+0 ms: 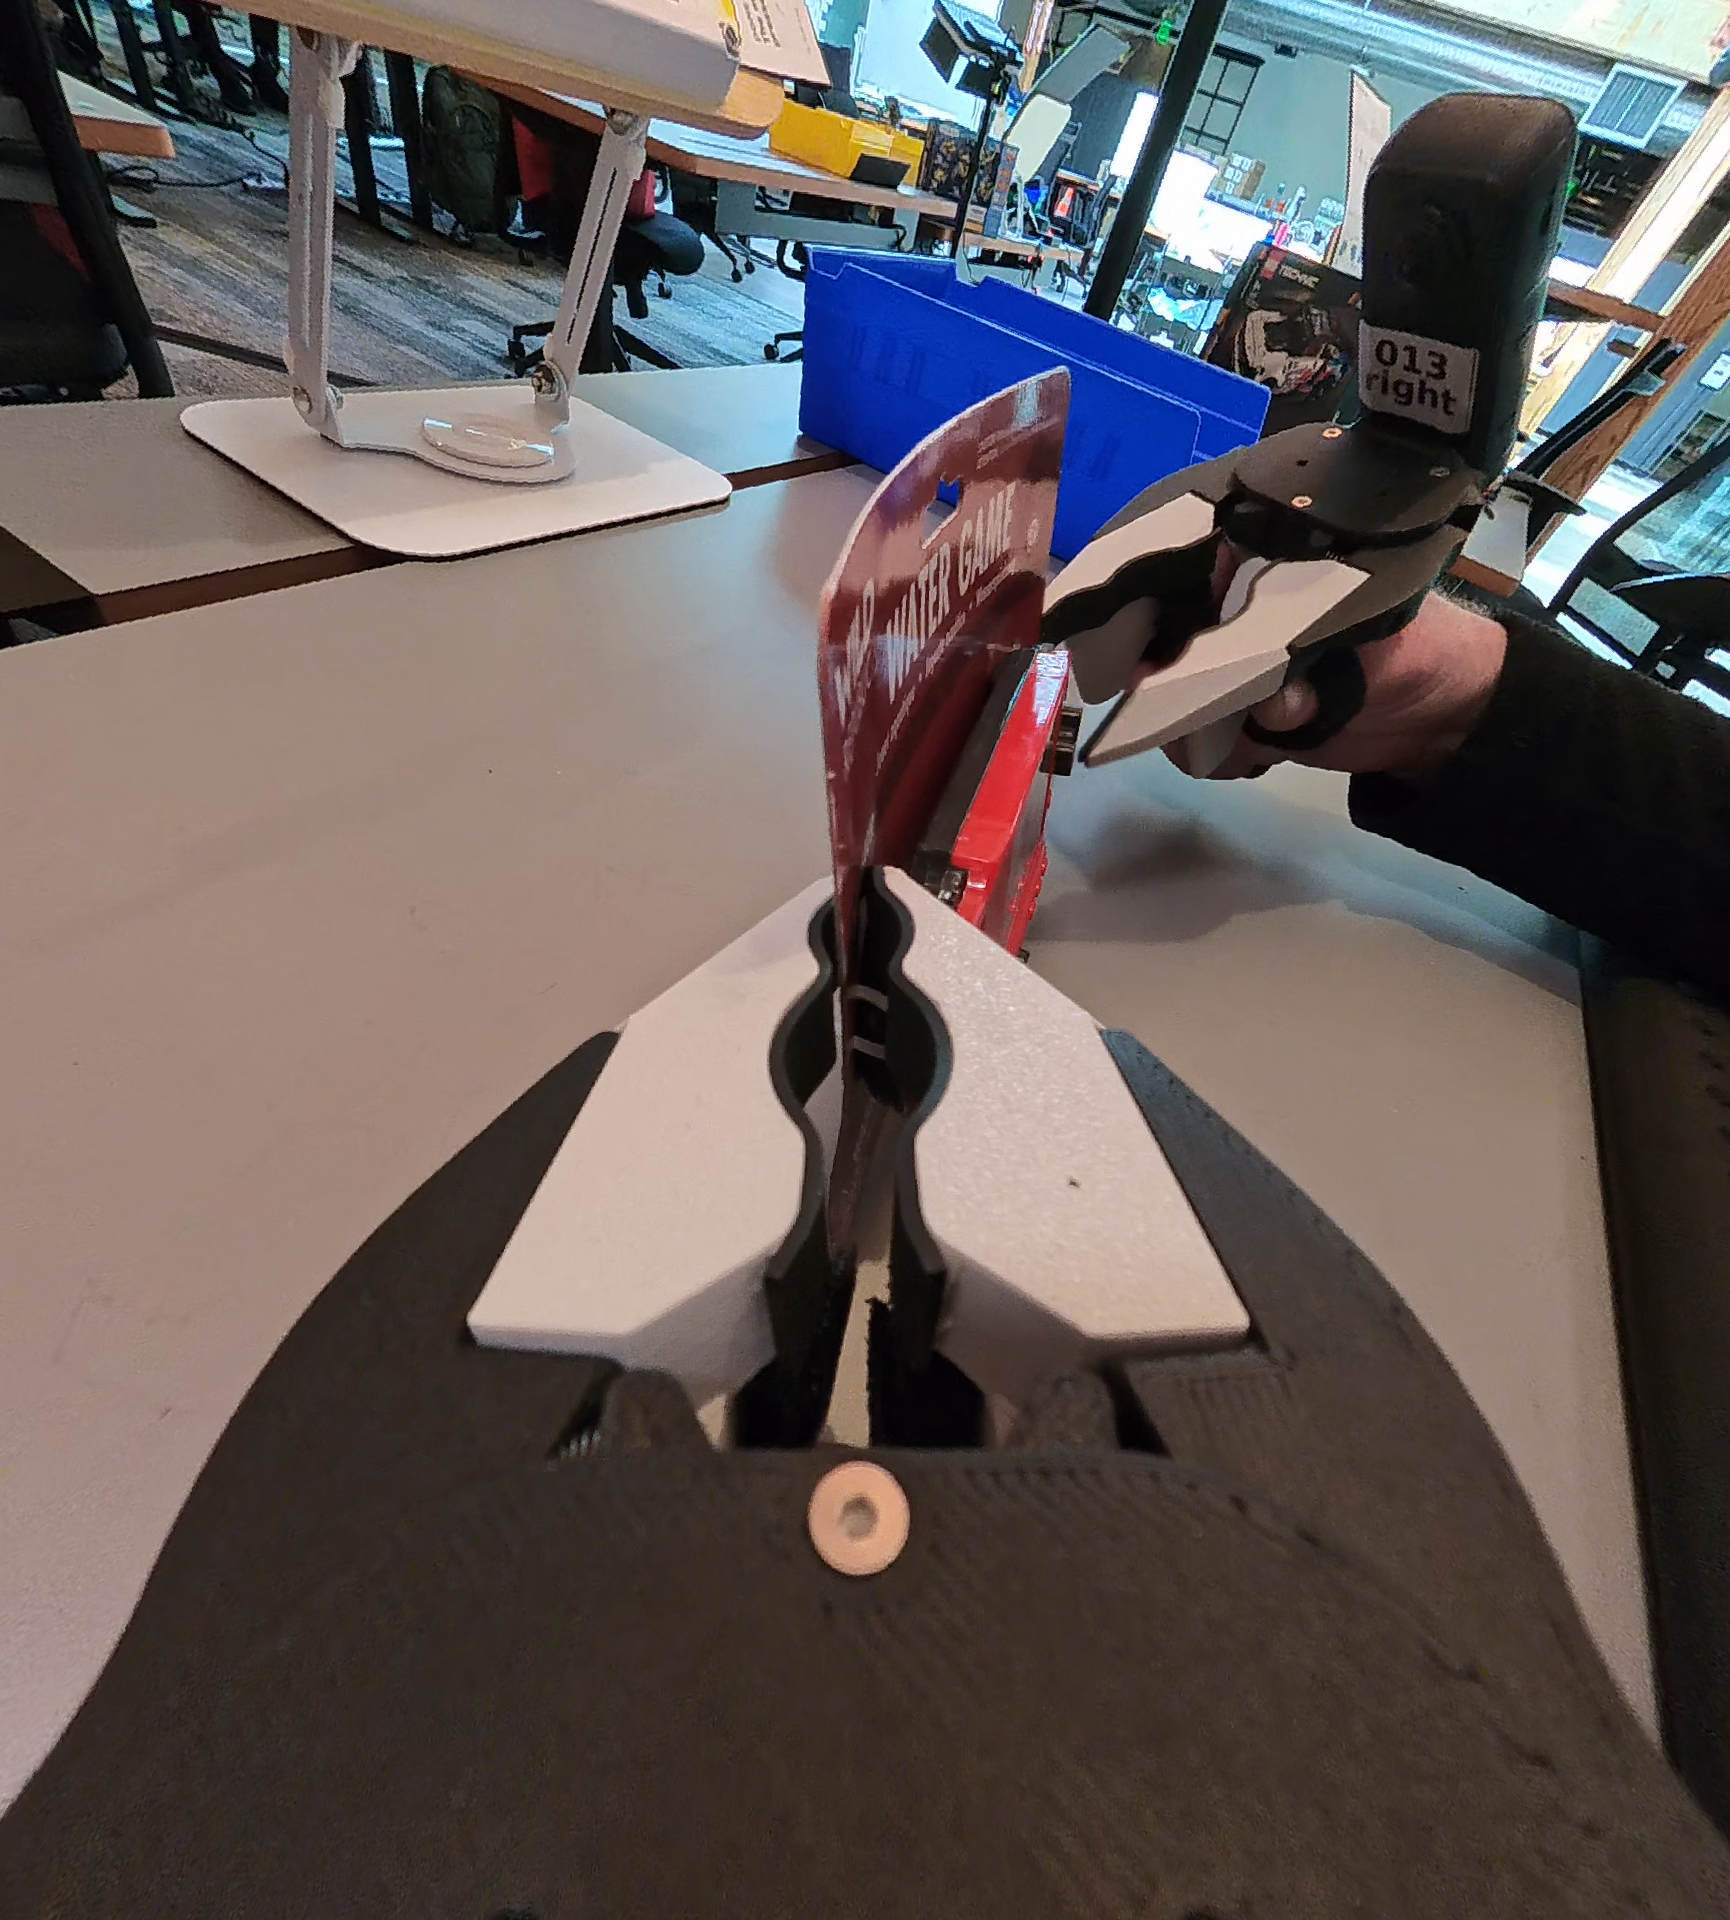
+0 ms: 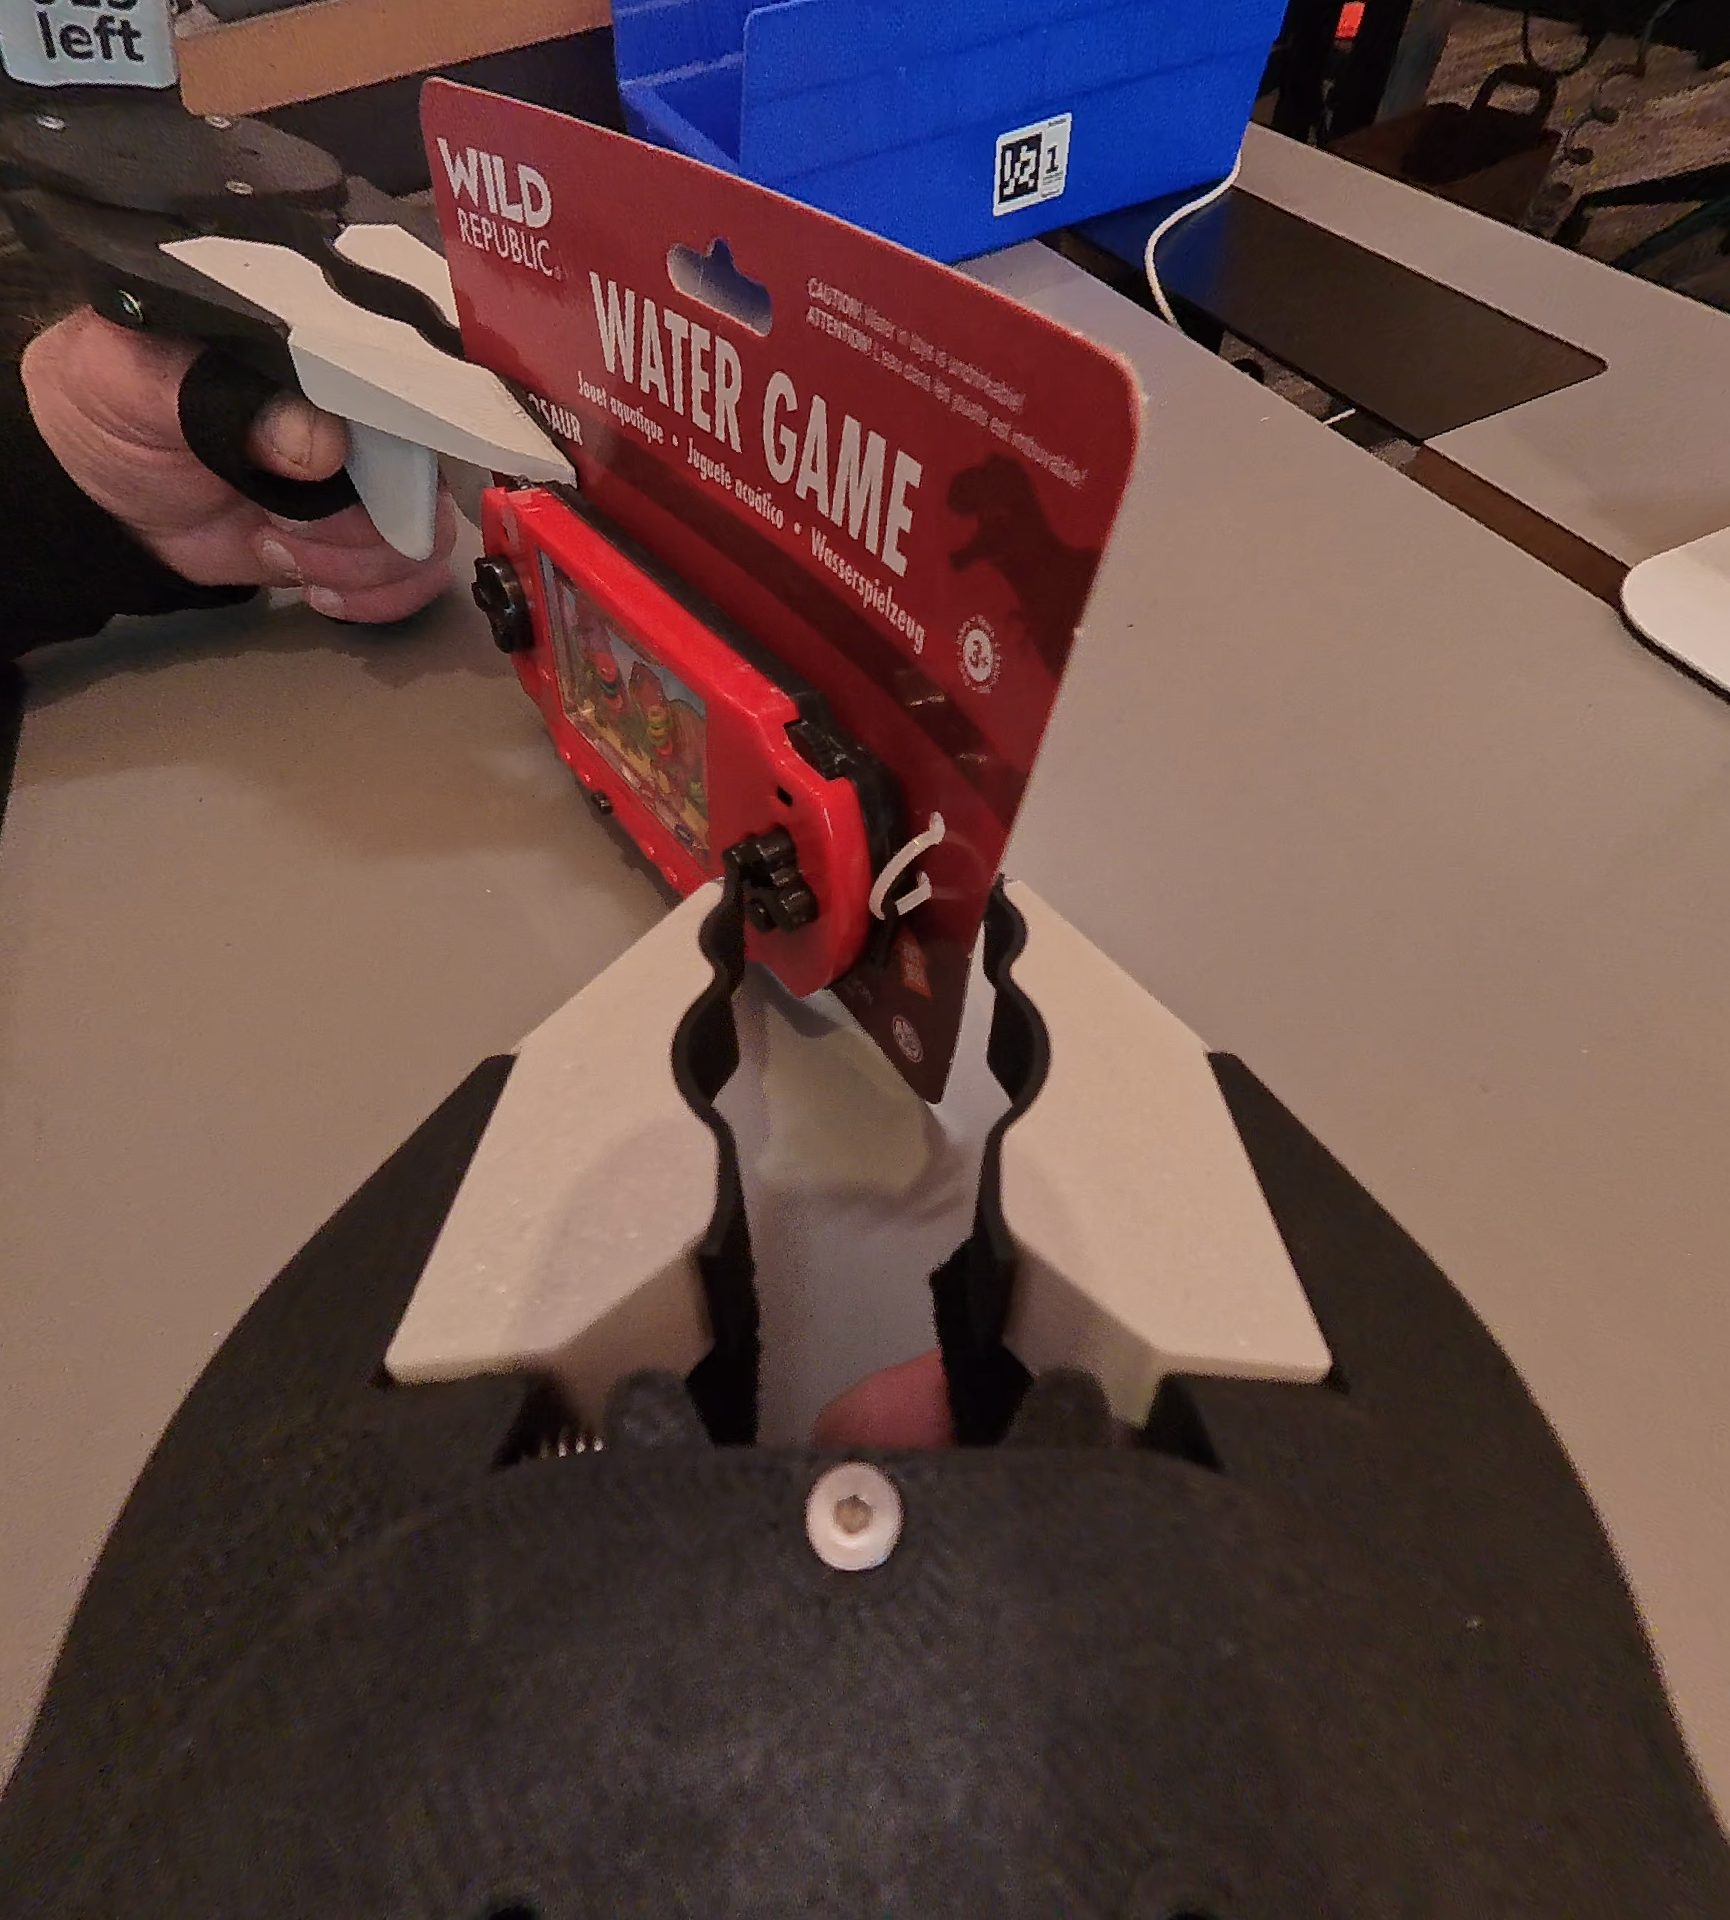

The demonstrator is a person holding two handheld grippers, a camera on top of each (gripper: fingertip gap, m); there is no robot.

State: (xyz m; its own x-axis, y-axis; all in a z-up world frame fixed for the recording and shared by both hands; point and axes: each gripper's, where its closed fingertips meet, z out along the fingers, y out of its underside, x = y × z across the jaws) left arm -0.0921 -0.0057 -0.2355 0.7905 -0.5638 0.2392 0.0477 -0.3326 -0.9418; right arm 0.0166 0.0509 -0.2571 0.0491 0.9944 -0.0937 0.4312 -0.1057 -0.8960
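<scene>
A red handheld water game toy (image 2: 695,727) is tied to a tall red backing card (image 2: 840,416), and the package stands on edge on the grey table (image 2: 1360,935). My left gripper (image 1: 866,894) is shut on one end of the card (image 1: 944,582); it also shows in the right wrist view (image 2: 528,447), held in a hand. My right gripper (image 2: 856,894) has its jaws partly closed on the other end, one fingertip on the toy's black buttons, the other against the card's back. It shows in the left wrist view (image 1: 1069,686) too.
A blue bin (image 1: 944,343) stands just behind the package and also appears in the right wrist view (image 2: 892,104). A white stand base (image 1: 456,468) sits at the back left. A dark mat (image 2: 1360,312) lies beside the bin. A black mesh chair (image 1: 1723,1247) is at the table's right edge.
</scene>
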